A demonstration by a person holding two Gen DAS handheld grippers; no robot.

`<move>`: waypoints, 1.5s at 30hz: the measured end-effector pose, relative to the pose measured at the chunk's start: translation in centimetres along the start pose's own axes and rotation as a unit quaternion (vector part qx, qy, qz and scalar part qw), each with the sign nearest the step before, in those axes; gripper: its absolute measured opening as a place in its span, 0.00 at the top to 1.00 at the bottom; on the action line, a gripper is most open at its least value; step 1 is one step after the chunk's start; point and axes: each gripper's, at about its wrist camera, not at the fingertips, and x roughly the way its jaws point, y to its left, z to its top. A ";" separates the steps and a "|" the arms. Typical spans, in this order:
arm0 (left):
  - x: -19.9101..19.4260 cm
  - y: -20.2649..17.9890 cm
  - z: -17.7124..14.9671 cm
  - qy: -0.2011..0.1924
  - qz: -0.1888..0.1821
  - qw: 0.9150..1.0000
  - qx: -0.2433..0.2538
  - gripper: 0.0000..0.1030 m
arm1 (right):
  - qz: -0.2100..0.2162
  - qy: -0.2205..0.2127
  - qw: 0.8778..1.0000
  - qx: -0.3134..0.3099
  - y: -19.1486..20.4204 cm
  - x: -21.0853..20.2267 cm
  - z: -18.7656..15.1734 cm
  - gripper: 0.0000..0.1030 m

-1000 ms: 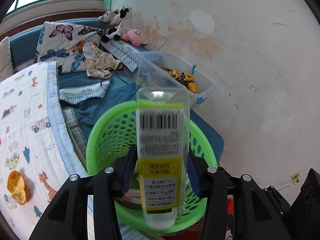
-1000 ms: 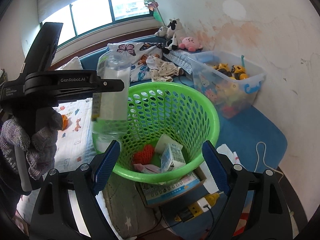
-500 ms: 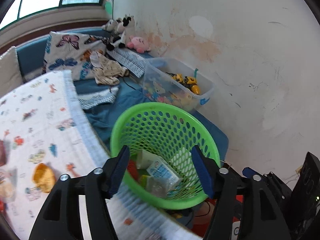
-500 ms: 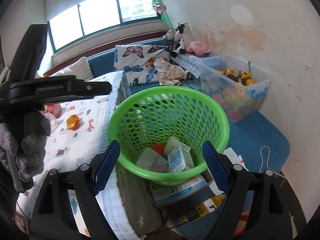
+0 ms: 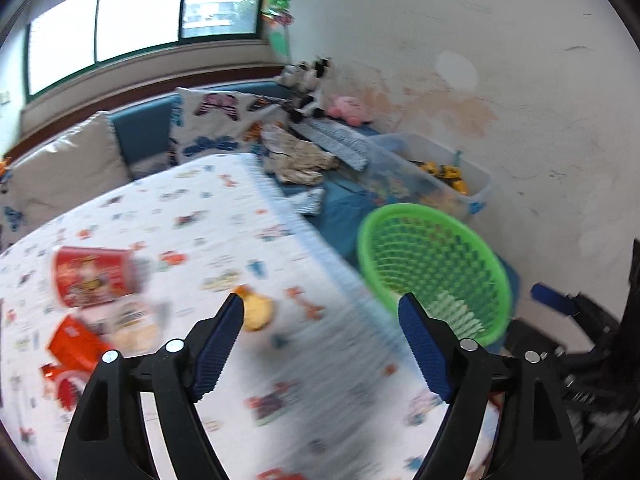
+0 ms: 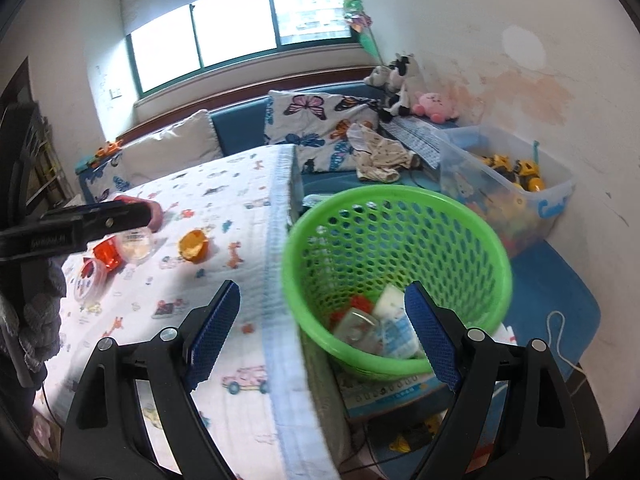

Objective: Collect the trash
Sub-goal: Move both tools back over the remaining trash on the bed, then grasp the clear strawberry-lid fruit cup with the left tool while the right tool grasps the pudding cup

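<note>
A green mesh basket (image 6: 392,192) stands beside the bed, and a clear bottle (image 6: 356,328), a small carton (image 6: 400,332) and a red scrap (image 6: 356,304) lie in it. My right gripper (image 6: 323,288) is open and empty, above the basket's near rim. My left gripper (image 5: 320,304) hovers over the patterned bedspread (image 5: 224,232), its jaws opening with nothing between them; the basket (image 5: 400,210) is to its right. Just past its left fingertip lies an orange-yellow wrapper (image 5: 256,312). Farther left are a red can (image 5: 92,280) and a red packet (image 5: 76,344), both blurred.
A clear bin of toys (image 6: 520,200) stands against the wall behind the basket. Pillows, clothes and plush toys fill the blue bench. A cord (image 6: 560,332) and a flat box (image 6: 392,396) lie on the floor. A gloved hand (image 6: 36,320) holds the left tool.
The left gripper let go of the clear bottle, which now lies in the basket. It opened and swung left over the bed. The right gripper drew back slightly.
</note>
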 end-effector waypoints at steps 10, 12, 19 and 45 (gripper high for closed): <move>-2.5 8.6 -2.9 0.013 0.086 0.995 -0.055 0.20 | 0.035 0.004 0.999 -0.032 4.1 1.3 1.4 0.18; -2.9 10.6 -3.6 0.019 0.105 0.992 -0.068 0.19 | 0.042 0.006 0.998 -0.036 4.9 1.6 1.6 0.18; -3.6 16.4 -6.8 0.049 0.155 0.981 -0.104 0.16 | 0.074 0.015 0.996 -0.054 8.1 3.0 2.6 0.17; 0.4 20.6 -10.9 0.109 0.155 0.974 -0.127 0.13 | 0.131 0.063 0.982 -0.124 17.0 7.6 2.7 0.17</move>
